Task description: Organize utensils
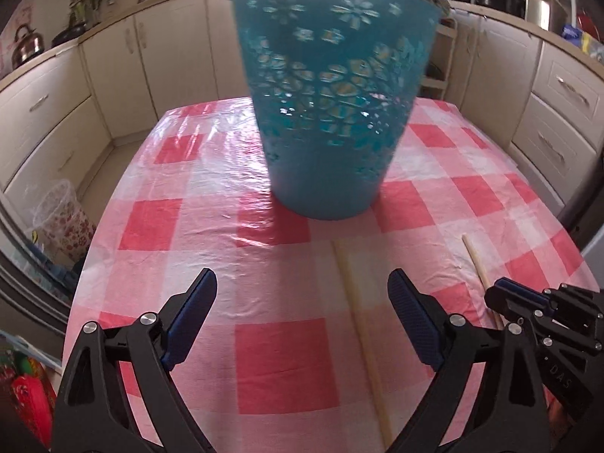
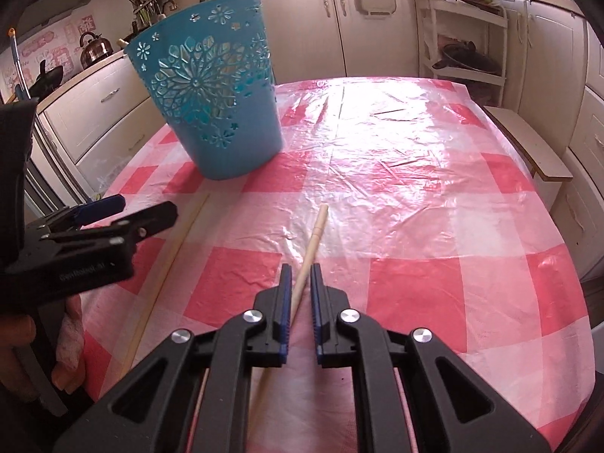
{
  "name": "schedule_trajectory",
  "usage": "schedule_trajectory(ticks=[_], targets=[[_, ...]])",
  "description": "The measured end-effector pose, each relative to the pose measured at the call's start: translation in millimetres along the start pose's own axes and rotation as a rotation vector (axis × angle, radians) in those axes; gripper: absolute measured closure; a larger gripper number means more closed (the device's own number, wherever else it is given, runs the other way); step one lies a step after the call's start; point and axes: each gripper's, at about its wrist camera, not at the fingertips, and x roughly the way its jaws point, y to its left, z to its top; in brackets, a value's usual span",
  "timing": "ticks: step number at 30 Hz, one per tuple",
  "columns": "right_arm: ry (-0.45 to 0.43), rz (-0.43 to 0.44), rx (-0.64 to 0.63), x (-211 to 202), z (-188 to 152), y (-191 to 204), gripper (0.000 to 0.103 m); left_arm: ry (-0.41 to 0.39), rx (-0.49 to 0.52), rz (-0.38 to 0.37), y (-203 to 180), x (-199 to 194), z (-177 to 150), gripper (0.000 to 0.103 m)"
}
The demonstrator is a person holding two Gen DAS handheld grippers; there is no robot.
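Right wrist view: the right gripper (image 2: 300,275) has its fingers nearly together around a wooden chopstick (image 2: 310,247). The stick runs between the fingers and its blunt end projects forward past the fingertips. Whether the pads already press on the wood cannot be told; a thin gap seems to remain on each side. The stick lies on the checked counter (image 2: 415,283), aligned with the fingers, which suits a grasp along its middle.

Left wrist view: the left gripper (image 1: 302,287) has its fingers wide apart and holds nothing. A second chopstick (image 1: 358,317) lies on the counter between and below the fingers, nearer the right one. It runs forward toward the blue basket (image 1: 328,113). The open spread probably prepares a grasp on this stick.

The basket stands upright ahead of both grippers: straight ahead of the left fingers, forward and to the left of the right fingers. Its open top faces up, so it likely serves as the holder for the utensils. Its contents cannot be seen.

Count:
- chopsticks: two, both on the counter
- basket: one
- grippers: two
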Motion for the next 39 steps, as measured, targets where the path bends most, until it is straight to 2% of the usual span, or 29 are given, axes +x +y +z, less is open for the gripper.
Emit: schedule_trajectory(ticks=[4, 6, 7, 9, 12, 15, 17, 18, 21, 23, 24, 25, 27, 31, 37, 38, 39], targets=[[-0.005, 0.031, 0.027, -1, 0, -4, 0.092, 0.051, 0.009, -0.004, -10, 12, 3, 0.037], [-0.006, 0.042, 0.033, -2, 0, -4, 0.091, 0.082, -0.001, 0.002, -8, 19, 1, 0.056], [-0.006, 0.045, 0.033, -2, -1, -5, 0.091, 0.074, -0.011, -0.002, -6, 18, 0, 0.059], [-0.007, 0.046, 0.029, -2, -1, -5, 0.091, 0.072, -0.028, 0.006, -1, 16, -3, 0.078], [0.000, 0.056, 0.027, -3, -1, -4, 0.091, 0.072, -0.104, -0.003, 14, 11, -7, 0.090], [0.007, 0.067, 0.034, -2, 0, -5, 0.091, 0.074, -0.112, -0.006, 17, 7, -12, 0.090], [0.014, 0.082, 0.055, -1, 2, -7, 0.084, 0.075, -0.081, 0.009, 12, 7, -12, 0.089], [0.015, 0.080, 0.059, 0, 4, -7, 0.078, 0.076, -0.067, 0.018, 10, 8, -12, 0.089], [0.020, 0.033, 0.020, 3, 7, 3, 0.076, 0.072, -0.040, -0.002, 5, 9, -9, 0.091], [0.019, 0.003, -0.030, 3, 5, 9, 0.083, 0.073, -0.025, -0.027, 3, 8, -9, 0.096], [0.024, -0.001, -0.051, 3, 4, 10, 0.091, 0.076, -0.019, -0.037, 2, 8, -9, 0.097], [0.035, 0.018, -0.058, 3, 4, 10, 0.094, 0.077, -0.014, -0.042, 3, 7, -10, 0.098], [0.045, 0.037, -0.067, 2, 2, 11, 0.094, 0.077, 0.000, -0.037, 2, 5, -12, 0.098], [0.047, 0.020, -0.074, 4, 4, 16, 0.093, 0.077, -0.013, -0.022, 5, 4, -12, 0.096], [0.053, -0.022, -0.091, 12, 11, 24, 0.090, 0.069, -0.016, -0.028, 9, 9, -8, 0.088], [0.054, -0.024, -0.095, 13, 11, 25, 0.090, 0.068, -0.017, -0.031, 9, 9, -8, 0.087], [0.056, -0.023, -0.101, 14, 12, 26, 0.095, 0.067, -0.018, -0.034, 10, 9, -7, 0.086]])
